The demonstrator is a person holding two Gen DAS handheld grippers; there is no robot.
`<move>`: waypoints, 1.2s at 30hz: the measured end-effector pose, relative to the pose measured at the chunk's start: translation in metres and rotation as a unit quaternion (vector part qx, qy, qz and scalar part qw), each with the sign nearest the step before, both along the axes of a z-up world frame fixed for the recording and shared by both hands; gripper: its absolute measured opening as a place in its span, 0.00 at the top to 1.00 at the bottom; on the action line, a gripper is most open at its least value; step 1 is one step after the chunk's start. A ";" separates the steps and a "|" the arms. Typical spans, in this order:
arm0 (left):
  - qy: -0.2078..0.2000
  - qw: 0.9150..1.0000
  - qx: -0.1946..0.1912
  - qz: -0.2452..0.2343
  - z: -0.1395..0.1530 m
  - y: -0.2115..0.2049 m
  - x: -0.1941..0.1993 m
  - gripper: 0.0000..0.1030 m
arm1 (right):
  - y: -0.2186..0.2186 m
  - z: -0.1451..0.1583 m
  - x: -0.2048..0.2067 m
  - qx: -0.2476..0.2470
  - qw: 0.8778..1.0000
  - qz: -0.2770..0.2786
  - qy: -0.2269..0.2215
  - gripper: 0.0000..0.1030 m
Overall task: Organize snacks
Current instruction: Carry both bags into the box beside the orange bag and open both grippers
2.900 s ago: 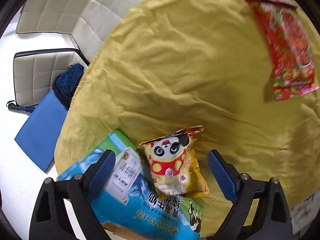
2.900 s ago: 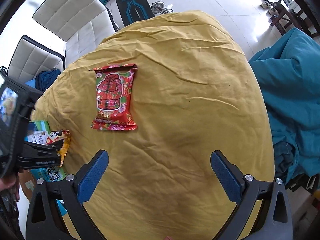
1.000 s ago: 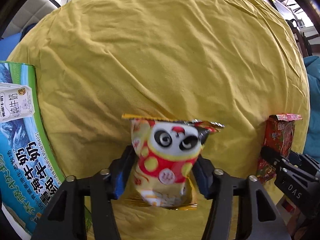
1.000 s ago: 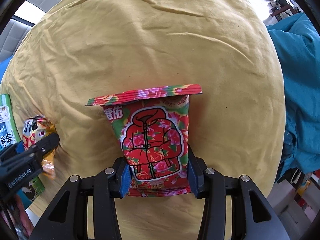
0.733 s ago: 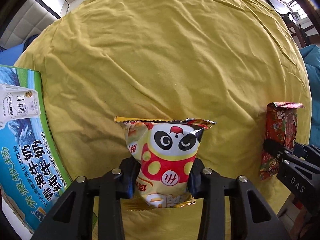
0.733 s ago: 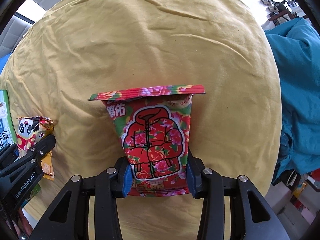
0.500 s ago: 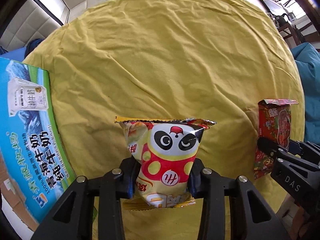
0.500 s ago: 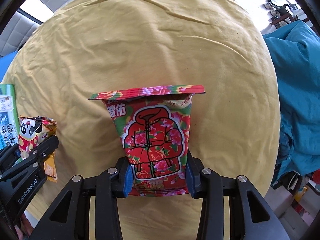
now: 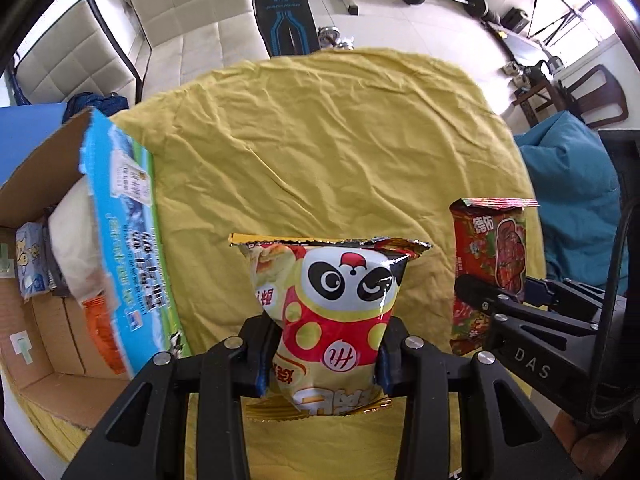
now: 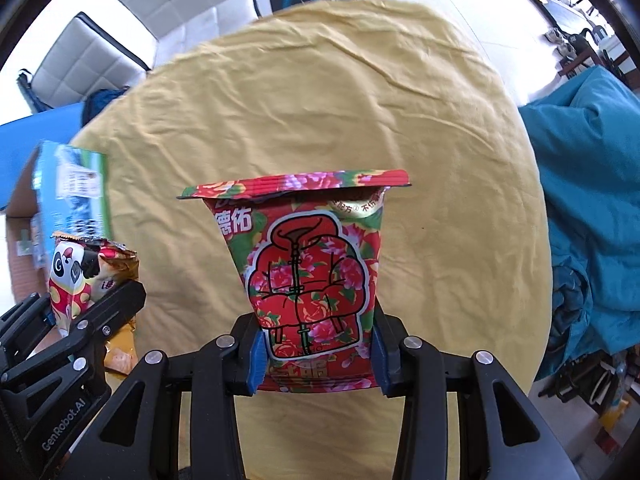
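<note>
My left gripper (image 9: 322,360) is shut on a yellow panda snack bag (image 9: 332,308), held upright above the yellow tablecloth (image 9: 320,140). My right gripper (image 10: 316,356) is shut on a red flowered snack bag (image 10: 312,264), also lifted upright. In the left wrist view the red flowered bag (image 9: 490,256) hangs at the right in the right gripper (image 9: 490,300). In the right wrist view the panda bag (image 10: 80,276) shows at the left. An open cardboard box (image 9: 120,240) with a blue printed side stands at the table's left edge, with packets inside.
White padded chairs (image 9: 180,12) stand beyond the table, with a weight bench (image 9: 284,12) and barbell behind them. A teal blanket (image 10: 592,200) lies heaped past the table's right edge. A blue mat (image 9: 28,128) lies at the far left.
Both grippers closed on their bags and lifted them off the cloth. In the last half second both rose and tilted, so the box's open inside and the room came into view.
</note>
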State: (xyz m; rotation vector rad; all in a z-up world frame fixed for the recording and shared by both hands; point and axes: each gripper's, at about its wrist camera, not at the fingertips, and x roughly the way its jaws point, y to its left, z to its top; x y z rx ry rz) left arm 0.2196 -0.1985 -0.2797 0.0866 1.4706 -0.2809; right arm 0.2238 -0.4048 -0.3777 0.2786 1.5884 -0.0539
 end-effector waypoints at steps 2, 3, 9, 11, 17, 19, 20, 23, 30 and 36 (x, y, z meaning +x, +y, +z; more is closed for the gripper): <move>-0.010 1.000 -0.006 0.005 0.008 0.017 0.008 0.66 | 0.009 0.023 0.001 0.002 1.000 0.004 -0.011 0.58; -0.014 1.000 -0.010 0.007 0.014 0.018 0.007 0.66 | 0.014 0.032 0.000 0.003 1.000 0.008 -0.017 0.58; -0.031 0.999 -0.025 0.015 0.031 0.063 0.004 0.66 | 0.053 0.083 -0.008 0.009 0.998 0.026 -0.049 0.58; -0.036 0.999 -0.026 0.020 0.035 0.083 0.004 0.66 | 0.072 0.095 -0.007 0.014 0.998 0.030 -0.058 0.58; -0.050 0.997 -0.035 0.051 0.051 0.155 0.005 0.66 | 0.137 0.127 -0.009 0.028 0.995 0.050 -0.082 0.58; -0.058 0.996 -0.034 0.062 0.057 0.182 0.006 0.66 | 0.164 0.135 -0.008 0.033 0.994 0.060 -0.088 0.58; -0.060 0.995 -0.033 0.067 0.059 0.192 0.006 0.66 | 0.179 0.137 -0.007 0.038 0.993 0.066 -0.090 0.58; -0.068 0.994 -0.027 0.084 0.065 0.230 0.008 0.66 | 0.219 0.142 -0.004 0.046 0.991 0.082 -0.093 0.58; -0.071 0.991 -0.012 0.116 0.062 0.300 0.012 0.66 | 0.303 0.139 0.000 0.061 0.986 0.125 -0.089 0.58; -0.055 0.990 -0.010 0.129 0.042 0.334 0.021 0.66 | 0.359 0.125 0.005 0.069 0.983 0.150 -0.080 0.58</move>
